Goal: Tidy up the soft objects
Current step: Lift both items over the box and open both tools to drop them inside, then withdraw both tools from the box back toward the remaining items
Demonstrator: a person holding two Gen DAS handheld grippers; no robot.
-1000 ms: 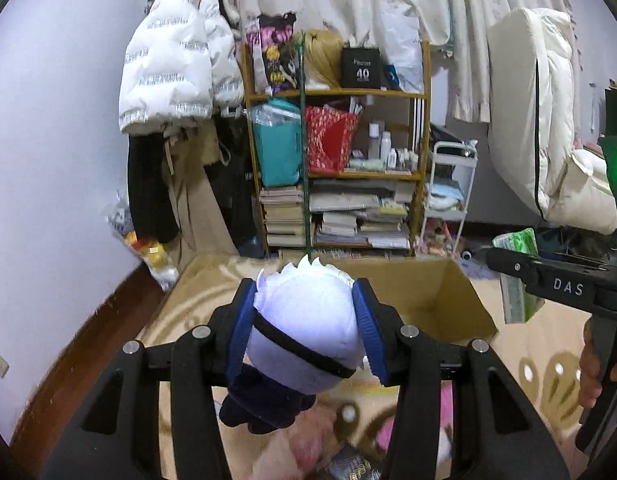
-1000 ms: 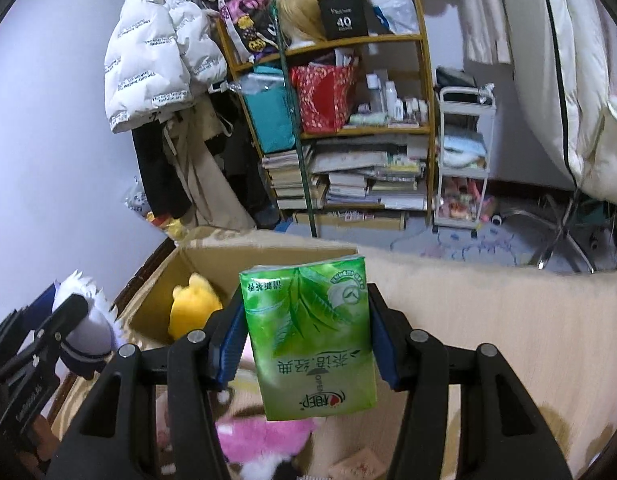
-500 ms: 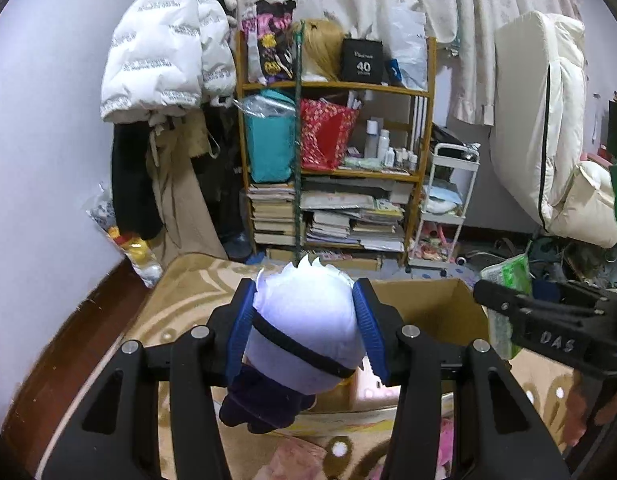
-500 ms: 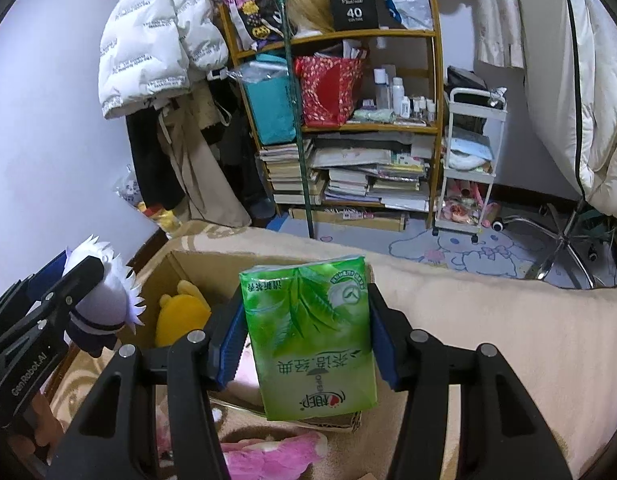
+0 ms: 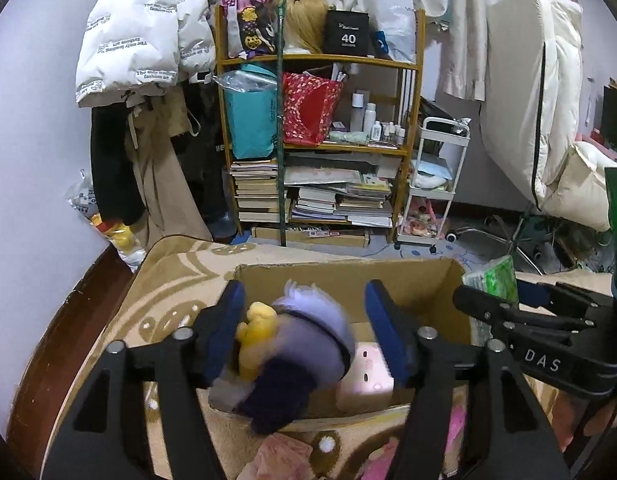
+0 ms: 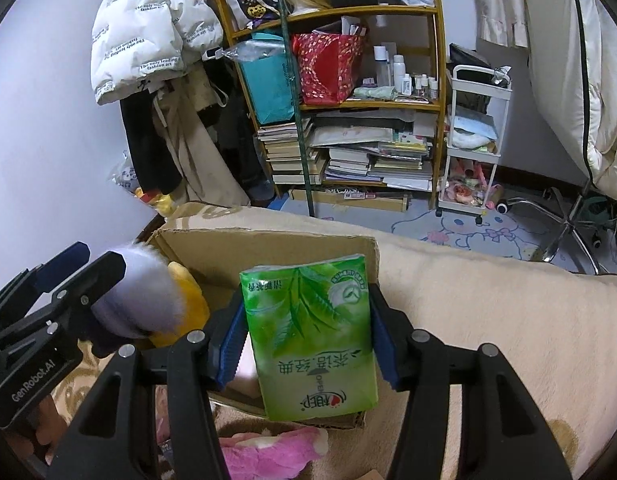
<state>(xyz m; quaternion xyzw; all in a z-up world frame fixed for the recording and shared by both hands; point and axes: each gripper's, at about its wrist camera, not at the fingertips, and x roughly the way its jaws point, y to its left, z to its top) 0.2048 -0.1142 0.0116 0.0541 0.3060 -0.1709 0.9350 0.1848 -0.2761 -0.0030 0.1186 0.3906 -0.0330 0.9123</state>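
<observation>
The left gripper (image 5: 304, 336) is opening, its fingers apparently clear of the blurred plush doll (image 5: 296, 356) over the cardboard box (image 5: 348, 276), so the right gripper (image 6: 304, 336), clenched on the tissue pack (image 6: 312, 336), should wait, then release low.

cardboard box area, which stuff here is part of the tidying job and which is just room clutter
Part of the job:
- open brown cardboard box
- white-haired plush doll, dropping from the opening left gripper
- green tissue pack in the right gripper
- yellow plush toy in the box
- pink plush toy

Lying about:
- wooden bookshelf
- white puffer jacket
- white trolley
</observation>
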